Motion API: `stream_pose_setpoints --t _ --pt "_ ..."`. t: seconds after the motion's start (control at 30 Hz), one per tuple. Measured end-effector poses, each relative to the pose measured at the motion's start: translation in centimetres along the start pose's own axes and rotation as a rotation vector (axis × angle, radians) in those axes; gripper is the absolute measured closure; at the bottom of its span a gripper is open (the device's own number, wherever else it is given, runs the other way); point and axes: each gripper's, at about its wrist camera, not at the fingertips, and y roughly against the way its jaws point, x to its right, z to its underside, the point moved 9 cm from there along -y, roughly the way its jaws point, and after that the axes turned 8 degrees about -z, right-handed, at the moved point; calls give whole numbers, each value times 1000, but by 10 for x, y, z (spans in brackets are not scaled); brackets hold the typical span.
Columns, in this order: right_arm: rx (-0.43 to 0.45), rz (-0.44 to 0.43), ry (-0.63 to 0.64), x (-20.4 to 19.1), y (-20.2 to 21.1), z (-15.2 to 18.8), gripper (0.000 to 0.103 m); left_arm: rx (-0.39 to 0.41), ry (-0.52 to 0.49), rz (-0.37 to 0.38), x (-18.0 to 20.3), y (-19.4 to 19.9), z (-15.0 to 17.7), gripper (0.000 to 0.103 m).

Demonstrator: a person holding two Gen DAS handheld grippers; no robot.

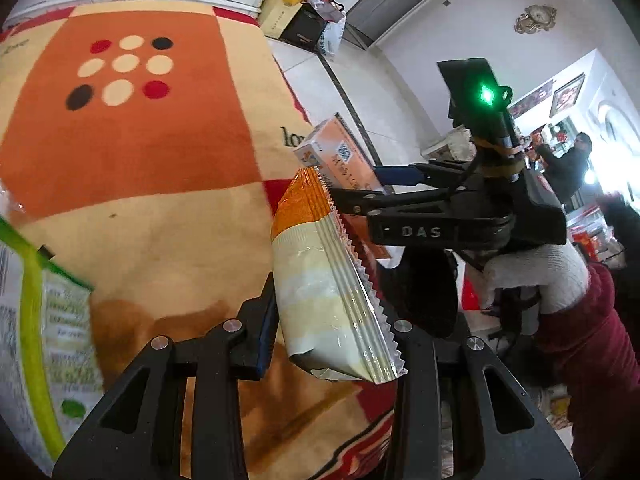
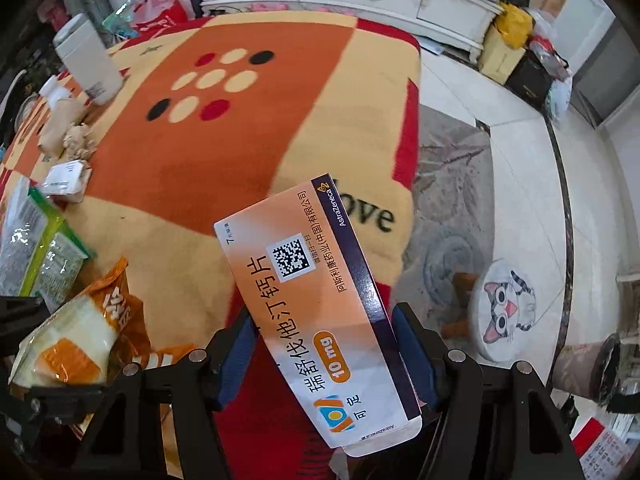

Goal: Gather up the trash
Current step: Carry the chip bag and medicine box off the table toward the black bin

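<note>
- Trash here is two pieces, both lifted above the blanket [image 2: 192,168]: a snack bag [image 1: 324,288] in the left gripper [image 1: 332,340] and a pill box [image 2: 316,312] in the right gripper [image 2: 324,344].
- Left jaws stand narrow, clamped across the bag's lower part; the bag sticks up between the fingers, crimped edge to the right.
- Right jaws stand about half wide, blue pads pressed on the box's two long sides; the box tilts up and away from the camera.
- Bag, by its look: thin foil, very light, soft and crushable, slick surface. A pinch on the flat body holds it well; the serrated seam is the stiffest spot.
- Box, by its look: light cardboard, fairly stiff but likely hollow, so hard squeezing could cave the sides. Gripping across the narrow width near the middle seems right.
- More wrappers lie at the blanket's left edge: a green bag [image 2: 36,248] and a white packet [image 2: 66,180], near a white canister [image 2: 88,60].
- No bin shows in either view, so where these go I cannot tell.
</note>
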Motion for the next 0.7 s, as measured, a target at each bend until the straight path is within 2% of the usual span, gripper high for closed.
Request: stream_pose_setpoints --t 0.3,0.43,0.7 --pt "-20 10 -35 29 5 13 37 -19 -50 17 26 -8 0 70" --pt "-21 27 -67 47 16 31 37 -39 -55 29 35 -14 2 70" --pt "-31 63 -120 76 34 76 37 -63 -112 89 81 -18 16 70"
